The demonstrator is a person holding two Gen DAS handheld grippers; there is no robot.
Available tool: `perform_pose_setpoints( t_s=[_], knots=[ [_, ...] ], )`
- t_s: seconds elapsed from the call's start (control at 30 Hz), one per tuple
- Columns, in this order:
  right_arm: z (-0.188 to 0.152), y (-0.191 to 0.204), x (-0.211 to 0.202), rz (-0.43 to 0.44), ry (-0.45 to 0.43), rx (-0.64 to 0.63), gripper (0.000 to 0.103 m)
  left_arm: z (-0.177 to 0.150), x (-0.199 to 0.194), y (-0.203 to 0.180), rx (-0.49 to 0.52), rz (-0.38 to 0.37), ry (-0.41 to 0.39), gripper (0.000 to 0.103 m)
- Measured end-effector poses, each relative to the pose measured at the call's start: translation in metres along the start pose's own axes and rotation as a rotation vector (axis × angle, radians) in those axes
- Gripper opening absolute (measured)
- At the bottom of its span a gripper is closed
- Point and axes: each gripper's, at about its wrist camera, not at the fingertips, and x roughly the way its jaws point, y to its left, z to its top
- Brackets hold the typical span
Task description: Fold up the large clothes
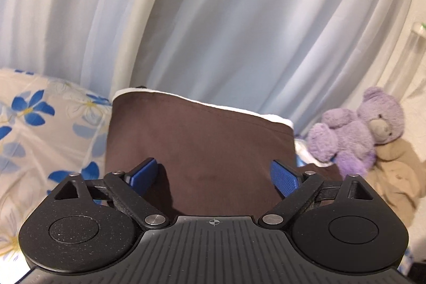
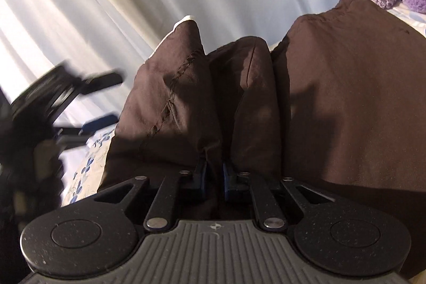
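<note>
A large dark brown garment (image 1: 202, 143) with a white inner edge lies on the bed ahead of my left gripper (image 1: 214, 175). That gripper is open, with its blue pads spread on either side of the cloth and holding nothing. In the right wrist view my right gripper (image 2: 214, 177) is shut on a bunched fold of the brown garment (image 2: 346, 97), which rises in thick folds in front of it. The left gripper (image 2: 80, 103) appears blurred at the left of that view, beside the garment, open.
A floral blue and white bedsheet (image 1: 34, 129) covers the bed at the left. A purple teddy bear (image 1: 356, 129) and a beige soft toy (image 1: 396, 169) sit at the right. Pale curtains (image 1: 213, 17) hang behind the bed.
</note>
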Motion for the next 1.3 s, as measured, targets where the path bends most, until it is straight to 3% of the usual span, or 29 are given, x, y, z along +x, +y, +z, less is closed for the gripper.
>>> perform_pose_setpoints(
  t_s=[0.13, 0.27, 0.5, 0.7, 0.9, 1.0, 1.13, 1.2, 1.3],
  knots=[
    [-0.008, -0.010, -0.002, 0.032, -0.029, 0.030, 0.012, -0.015, 0.029, -0.016, 0.114, 0.083, 0.011, 0.103],
    [-0.013, -0.015, -0.002, 0.046, -0.041, 0.048, 0.012, -0.022, 0.047, -0.004, 0.080, 0.091, 0.044, 0.103],
    [-0.017, -0.016, -0.002, 0.056, -0.051, 0.034, 0.012, -0.036, 0.048, 0.001, 0.086, 0.097, -0.001, 0.103],
    [0.007, 0.003, -0.015, 0.013, -0.013, -0.024, 0.020, -0.032, 0.042, 0.002, 0.077, 0.097, 0.000, 0.103],
    [0.033, 0.012, -0.021, -0.070, -0.061, -0.051, 0.030, -0.030, 0.031, 0.002, 0.068, 0.081, 0.008, 0.103],
    [0.039, 0.010, -0.007, -0.100, 0.017, -0.046, 0.035, -0.026, 0.008, 0.002, 0.091, 0.039, 0.036, 0.103],
    [0.048, 0.007, -0.020, -0.090, 0.000, -0.047, 0.039, -0.030, -0.047, 0.040, -0.030, -0.011, 0.018, 0.103],
    [0.054, 0.001, -0.033, -0.076, -0.041, -0.017, 0.060, -0.034, -0.062, 0.066, -0.090, 0.017, 0.000, 0.103],
    [0.063, -0.014, -0.035, -0.034, -0.024, 0.041, 0.065, -0.041, -0.055, 0.097, -0.185, 0.059, 0.057, 0.103]
  ],
)
